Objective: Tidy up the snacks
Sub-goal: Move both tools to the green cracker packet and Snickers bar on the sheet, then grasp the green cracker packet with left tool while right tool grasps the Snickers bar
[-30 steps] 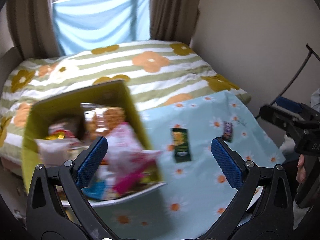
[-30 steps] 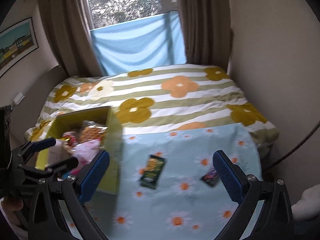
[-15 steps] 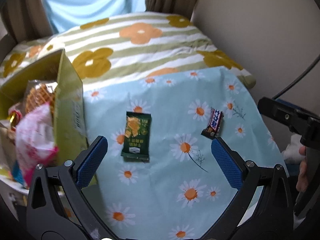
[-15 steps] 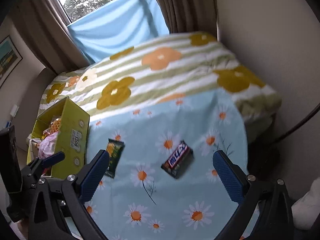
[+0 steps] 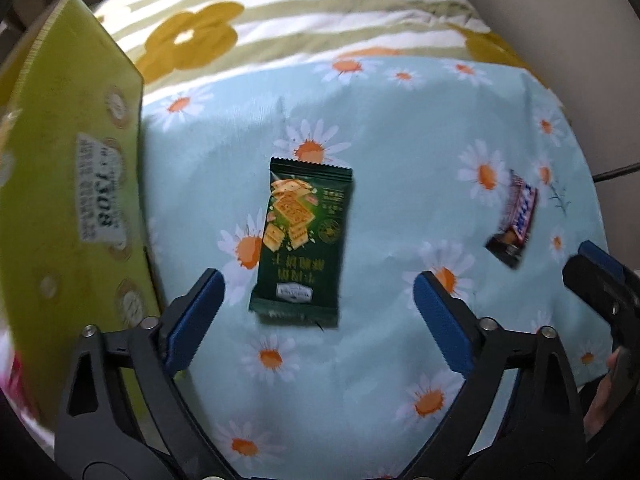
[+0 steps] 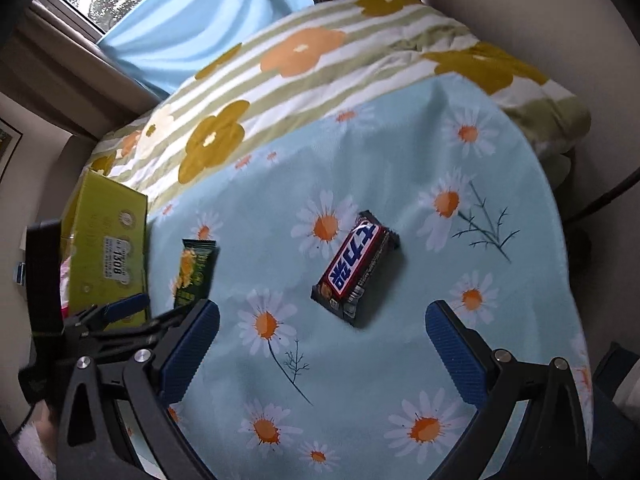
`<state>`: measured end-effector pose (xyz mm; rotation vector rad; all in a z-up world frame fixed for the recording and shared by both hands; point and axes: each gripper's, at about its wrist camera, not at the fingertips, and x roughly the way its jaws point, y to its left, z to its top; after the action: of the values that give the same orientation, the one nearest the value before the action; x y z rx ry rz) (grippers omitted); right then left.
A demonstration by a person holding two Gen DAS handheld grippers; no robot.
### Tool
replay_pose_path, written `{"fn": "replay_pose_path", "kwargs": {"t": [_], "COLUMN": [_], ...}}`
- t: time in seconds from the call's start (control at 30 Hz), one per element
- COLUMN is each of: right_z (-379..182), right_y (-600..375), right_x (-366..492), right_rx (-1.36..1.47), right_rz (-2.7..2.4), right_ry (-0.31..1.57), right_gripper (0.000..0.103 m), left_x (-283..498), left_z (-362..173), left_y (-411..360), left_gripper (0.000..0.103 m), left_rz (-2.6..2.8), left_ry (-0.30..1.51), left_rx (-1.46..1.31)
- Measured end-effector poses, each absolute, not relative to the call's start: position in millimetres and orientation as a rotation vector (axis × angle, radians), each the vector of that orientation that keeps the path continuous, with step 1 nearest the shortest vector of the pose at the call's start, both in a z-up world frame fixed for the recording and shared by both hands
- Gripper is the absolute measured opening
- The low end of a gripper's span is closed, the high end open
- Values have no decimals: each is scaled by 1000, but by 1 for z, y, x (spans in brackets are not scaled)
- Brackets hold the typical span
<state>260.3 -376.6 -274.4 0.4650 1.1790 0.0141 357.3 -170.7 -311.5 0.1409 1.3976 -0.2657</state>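
**Snack sorting: two packets on the cloth, both tools poised above them**

- Left gripper (image 5: 316, 312): points down over the green cracker packet (image 5: 304, 240). Its fingers stand apart with nothing between the pads; the jaws have just been closing a little, likely to match the packet's width. No contact yet.
- Right gripper (image 6: 322, 344): angled down toward the chocolate bar (image 6: 354, 266). Fingers apart and empty; the bar lies beyond the tips, not between them.
- Green cracker packet: flat on the daisy cloth (image 5: 400, 360), long side running away from the camera, just beside the yellow box (image 5: 68, 184) but apart from it.
- Chocolate bar: flat on the same cloth, lying diagonally, well apart from the packet and farther from the box.
- Yellow box: open-topped carton at the cloth's left edge; something pink shows at its side, though blur makes the contents hard to read. Presumably the place where the snacks belong.
- Striped flowered quilt (image 6: 320, 52): covers the bed beyond the cloth.

Each tool sits over the item on its own side, which suits picking both up without crossing hands.
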Motion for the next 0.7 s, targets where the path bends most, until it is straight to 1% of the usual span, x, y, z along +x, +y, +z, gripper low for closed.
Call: {"fn": "replay_pose_path", "kwargs": {"t": [0.07,0.13,0.2,0.23,0.27,0.5,0.53,0.57,0.6,0.63,0.7], "right_z": [-280,-285,-289,-290,-291,-297,-298,-299,-301,-302,-304], "right_y": [-375,-375,-374,-374,-374,-372,-372,-372,-372,-371,-370], "right_x": [265,269,272,273,275,279,279,279,280,281,281], "right_rx": [448,460,461,454,447,426,425,425,428,429,433], "right_rz": [-2,-10,-21,-26,-30,-65,-72,-75,-79,-82,-91], "right_ry": [1195,1208,1220,1227,1234,1261,1264,1267,1271,1272,1276], "right_gripper": [98,98,97,97,97,97,97,94,89,87,86], "left_x": [363,368,371,372,373,375,375,375,376,377,378], "left_z": [-317,-323,-328,-329,-333,-338,-338,-337,-337,-336,-336], "left_y": [-170,-170,-170,-170,-169,-170,-170,-170,-171,-171,-170], "left_gripper": [91,90,86,81,79,78,76,70,66,59,56], "left_rz": [-265,-270,-279,-282,-288,-312,-314,-309,-305,-302,-307], "left_ry": [1413,1429,1441,1446,1458,1455,1451,1444,1438,1430,1430], "left_rx": [144,152,158,160,161,183,189,206,221,241,249]}}
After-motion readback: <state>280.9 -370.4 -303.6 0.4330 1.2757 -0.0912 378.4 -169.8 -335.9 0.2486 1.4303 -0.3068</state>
